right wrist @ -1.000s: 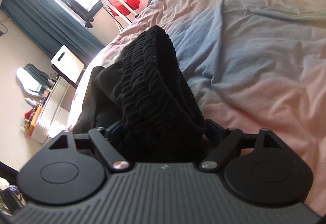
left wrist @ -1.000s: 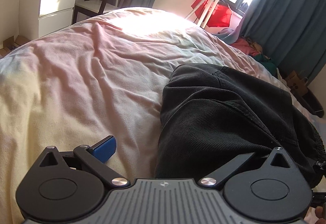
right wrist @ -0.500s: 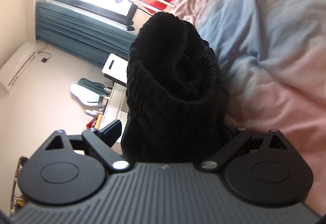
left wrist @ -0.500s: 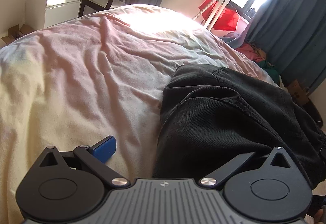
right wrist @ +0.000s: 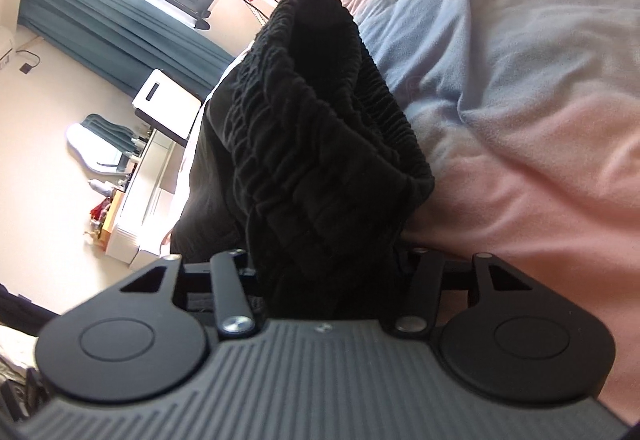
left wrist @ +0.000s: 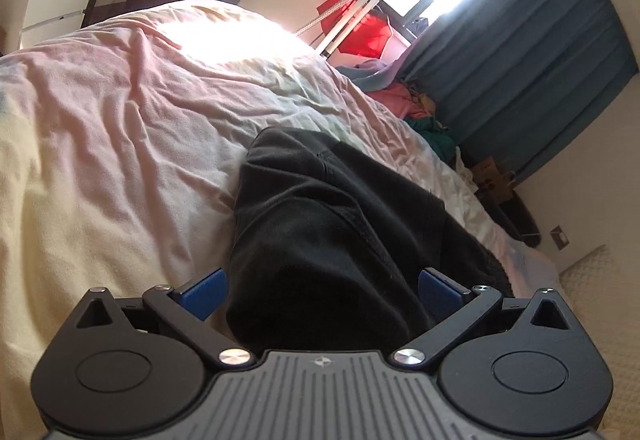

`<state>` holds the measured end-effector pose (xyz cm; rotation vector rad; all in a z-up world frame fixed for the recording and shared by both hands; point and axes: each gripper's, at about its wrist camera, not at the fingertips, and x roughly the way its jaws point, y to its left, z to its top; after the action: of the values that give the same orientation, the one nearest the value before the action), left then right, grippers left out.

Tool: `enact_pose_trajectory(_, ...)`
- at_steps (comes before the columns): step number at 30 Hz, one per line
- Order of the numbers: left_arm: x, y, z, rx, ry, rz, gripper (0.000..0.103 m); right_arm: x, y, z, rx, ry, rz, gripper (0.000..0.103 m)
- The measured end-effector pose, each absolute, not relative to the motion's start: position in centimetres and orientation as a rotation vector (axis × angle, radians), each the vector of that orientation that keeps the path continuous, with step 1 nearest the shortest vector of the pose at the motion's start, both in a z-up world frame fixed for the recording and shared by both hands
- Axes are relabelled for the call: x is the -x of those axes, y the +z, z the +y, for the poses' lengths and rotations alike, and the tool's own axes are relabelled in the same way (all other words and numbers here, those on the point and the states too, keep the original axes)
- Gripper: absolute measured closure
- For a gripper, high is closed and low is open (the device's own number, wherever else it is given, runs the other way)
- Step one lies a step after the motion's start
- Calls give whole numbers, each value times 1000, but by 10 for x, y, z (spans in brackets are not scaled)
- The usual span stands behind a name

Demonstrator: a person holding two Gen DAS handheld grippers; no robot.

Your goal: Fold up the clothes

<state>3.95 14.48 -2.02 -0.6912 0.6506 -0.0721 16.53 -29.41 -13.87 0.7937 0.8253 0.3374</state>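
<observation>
Here, black garment (left wrist: 336,240) on bedspread (left wrist: 120,143).

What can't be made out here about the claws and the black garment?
- Right wrist view: the right claw is closing around the black garment; bunched fabric hides its pads, so contact is unclear.
- Left wrist view: the garment lies between the left claw's blue pads; whether they press is unclear.
- Both views: folds hide the garment's full shape.
</observation>
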Motion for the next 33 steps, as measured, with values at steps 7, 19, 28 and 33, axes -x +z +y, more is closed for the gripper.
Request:
enact_pose_trajectory(7,-127,-38,168,671,-168,887,1,-172,-140,-296,-814,332,813,49)
enact_pose_trajectory(19,-148,-92,173,841,-267,986,16,-173,-145,-297,-826,306,790,48)
enact_pose_trajectory(28,-127,-74,156,740,-213,816,46,-162,-116,-279,-746,262,723,58)
enact_pose_trajectory(33,-122,-46,141,686,-210,763,49,-153,-81,-276,-753,272,637,64)
